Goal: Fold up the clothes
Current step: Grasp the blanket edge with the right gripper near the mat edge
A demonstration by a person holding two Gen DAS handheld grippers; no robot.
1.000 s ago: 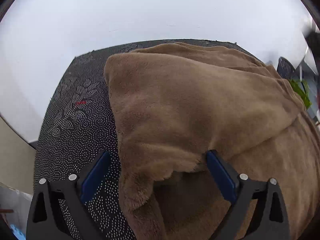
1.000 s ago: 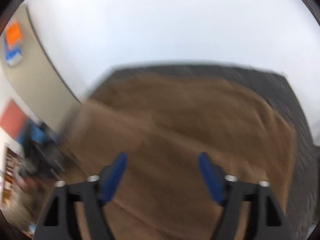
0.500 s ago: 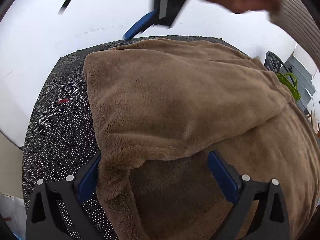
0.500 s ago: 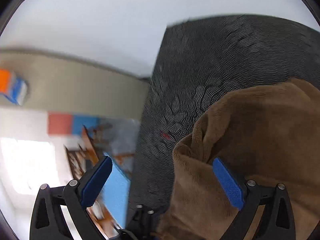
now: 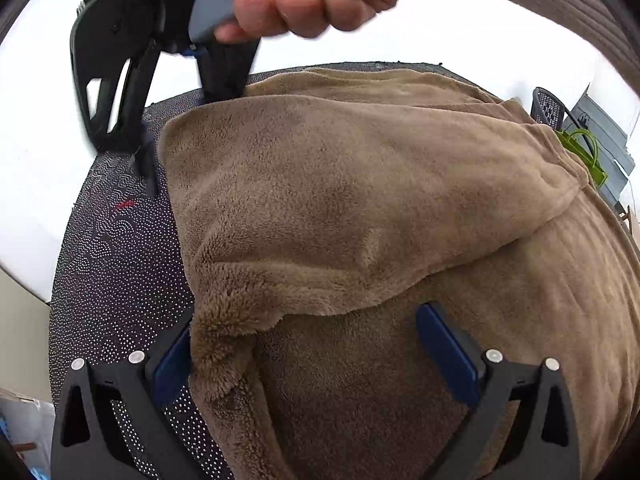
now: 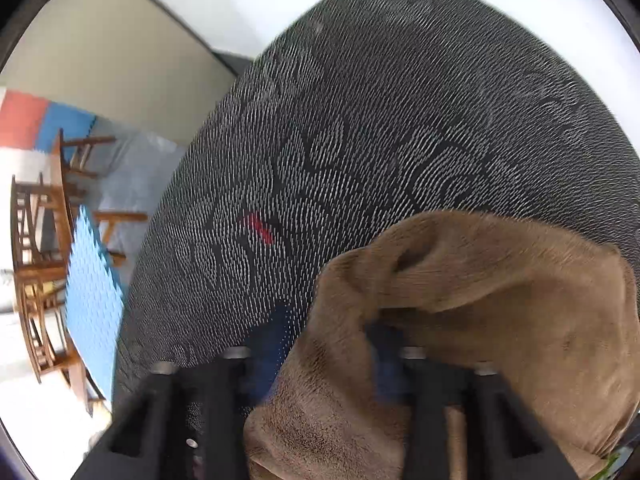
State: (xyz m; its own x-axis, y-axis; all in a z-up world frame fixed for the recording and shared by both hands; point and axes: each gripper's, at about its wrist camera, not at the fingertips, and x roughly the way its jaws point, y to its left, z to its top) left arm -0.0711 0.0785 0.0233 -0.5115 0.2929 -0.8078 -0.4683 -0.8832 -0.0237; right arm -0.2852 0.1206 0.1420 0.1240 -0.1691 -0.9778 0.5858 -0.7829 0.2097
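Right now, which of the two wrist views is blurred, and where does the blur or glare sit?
Left wrist view: the brown fleece garment is sharp; only the hand at the top is smeared, and the white background is blown out. Right wrist view: motion blur streaks the dotted black cloth and softens the closing right tongs over a fleece corner.

Bright, even daylight; soft shadows. Fisheye bending, dark corners. Right wrist view motion-blurred; left wrist view mostly sharp.
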